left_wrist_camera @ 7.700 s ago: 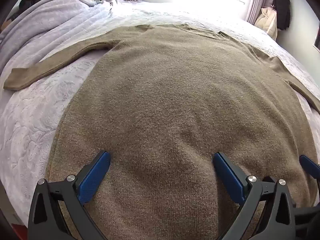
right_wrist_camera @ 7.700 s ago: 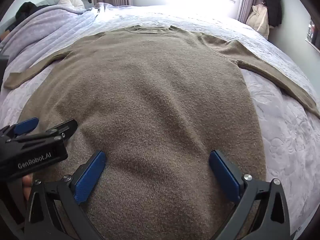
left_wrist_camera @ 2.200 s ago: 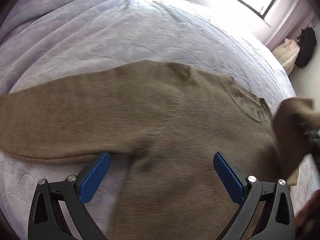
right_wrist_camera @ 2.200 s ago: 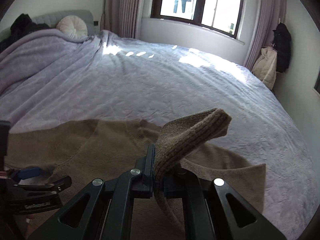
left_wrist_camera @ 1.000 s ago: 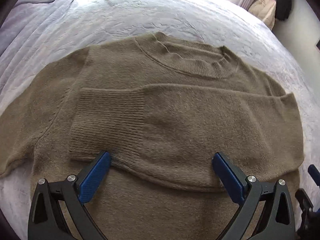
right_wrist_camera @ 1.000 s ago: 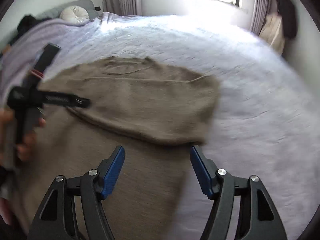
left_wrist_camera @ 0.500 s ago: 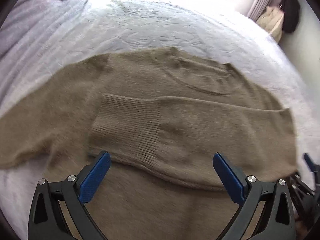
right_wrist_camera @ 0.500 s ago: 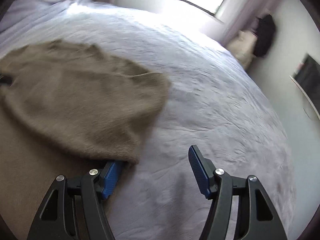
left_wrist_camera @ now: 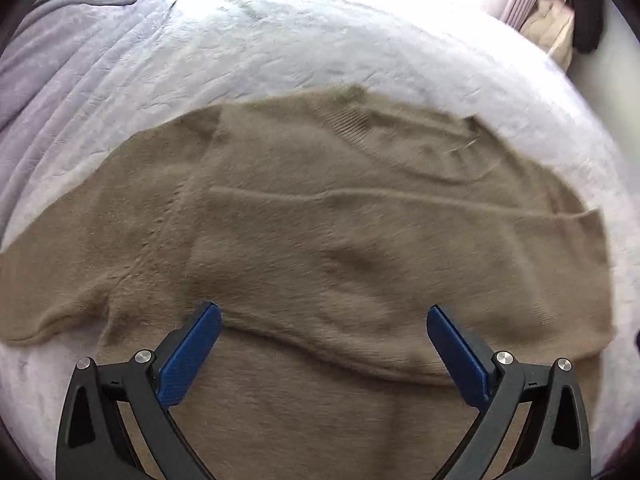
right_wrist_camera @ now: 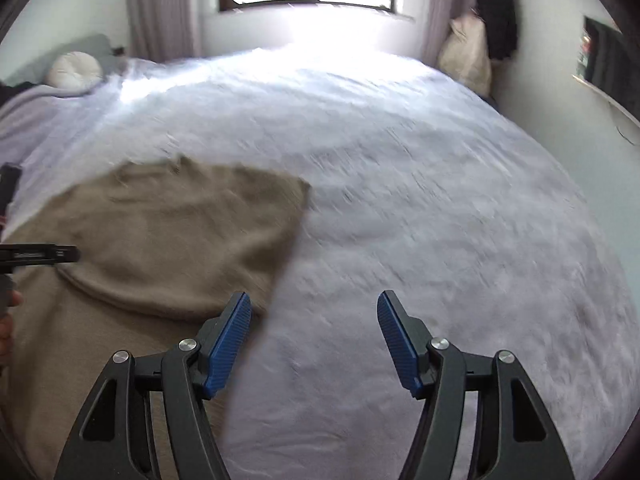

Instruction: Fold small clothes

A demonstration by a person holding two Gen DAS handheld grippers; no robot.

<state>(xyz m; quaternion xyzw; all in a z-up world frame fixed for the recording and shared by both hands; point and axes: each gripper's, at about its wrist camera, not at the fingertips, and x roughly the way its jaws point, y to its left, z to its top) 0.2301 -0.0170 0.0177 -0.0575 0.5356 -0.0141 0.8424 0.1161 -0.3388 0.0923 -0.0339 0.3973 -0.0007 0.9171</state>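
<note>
- On the bed (left_wrist_camera: 360,40), toward its near edge, a brown sweater (left_wrist_camera: 320,248) lies flat, collar toward the far side and hem toward the person.
- One sleeve (left_wrist_camera: 400,264) is folded across the chest, its long axis running side to side, cuff end toward the sweater's left side.
- The other sleeve (left_wrist_camera: 60,280) lies stretched out over the bedcover toward the bed's left edge, not yet folded.
- The left gripper (left_wrist_camera: 324,344) hovers over the sweater's lower chest with its jaws wide and nothing between them; the folded sleeve's lower edge lies just ahead of its tips.
- The right gripper (right_wrist_camera: 314,328) has its jaws moderately wide and empty; its left finger overlaps the sweater's right edge in the right wrist view, while the rest points at bare bedcover.
- From the right gripper the sweater (right_wrist_camera: 168,240) lies to the left; the unfolded sleeve is on the far side from it.
- The left hand is judged nearer to that sleeve, which lies to its left, so folding it probably falls to that hand.
</note>
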